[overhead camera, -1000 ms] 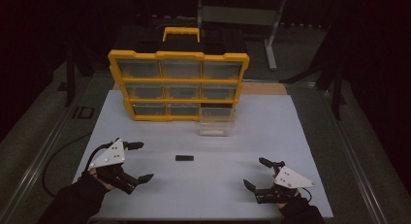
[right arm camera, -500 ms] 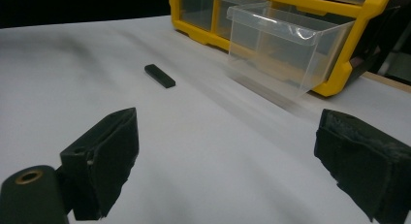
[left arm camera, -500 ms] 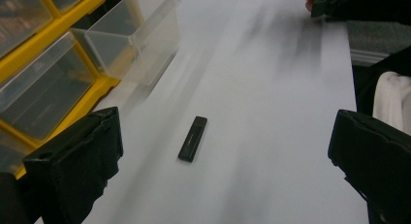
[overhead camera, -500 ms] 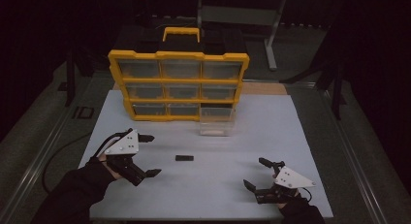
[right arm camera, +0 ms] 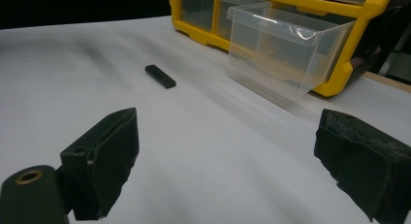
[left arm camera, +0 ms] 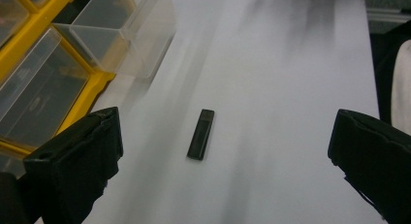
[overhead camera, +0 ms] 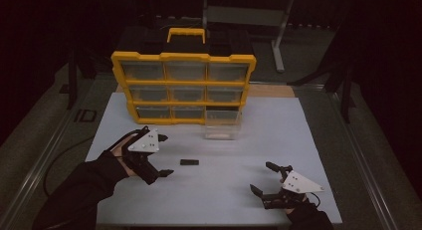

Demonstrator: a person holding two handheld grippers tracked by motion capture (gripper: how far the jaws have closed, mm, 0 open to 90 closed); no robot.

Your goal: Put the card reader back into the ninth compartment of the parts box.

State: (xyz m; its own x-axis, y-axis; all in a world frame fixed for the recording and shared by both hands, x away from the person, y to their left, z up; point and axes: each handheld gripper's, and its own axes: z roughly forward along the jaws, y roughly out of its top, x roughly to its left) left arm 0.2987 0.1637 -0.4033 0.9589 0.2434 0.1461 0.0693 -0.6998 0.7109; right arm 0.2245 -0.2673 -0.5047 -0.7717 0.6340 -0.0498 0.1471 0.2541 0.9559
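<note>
A small flat black stick (overhead camera: pixel 189 162) (left arm camera: pixel 201 135) (right arm camera: pixel 160 76) lies on the white table (overhead camera: pixel 259 145). My left gripper (overhead camera: pixel 163 156) hangs open just to its left, jaws spread wide, the stick lying ahead between them in the left gripper view. My right gripper (overhead camera: pixel 263 177) rests open near the table's front right, well away from the stick. A yellow organiser (overhead camera: pixel 183 85) with clear drawers stands at the back. Its bottom right clear drawer (overhead camera: pixel 222 125) (right arm camera: pixel 283 49) is pulled out and looks empty.
The organiser has a black top with a yellow handle (overhead camera: pixel 185 34). Dark floor surrounds the table, with a metal stand (overhead camera: pixel 278 31) behind. White tabletop stretches between the two grippers.
My left gripper has moved right and slightly away from the front edge, closing in on the black stick. The right gripper has stayed put.
</note>
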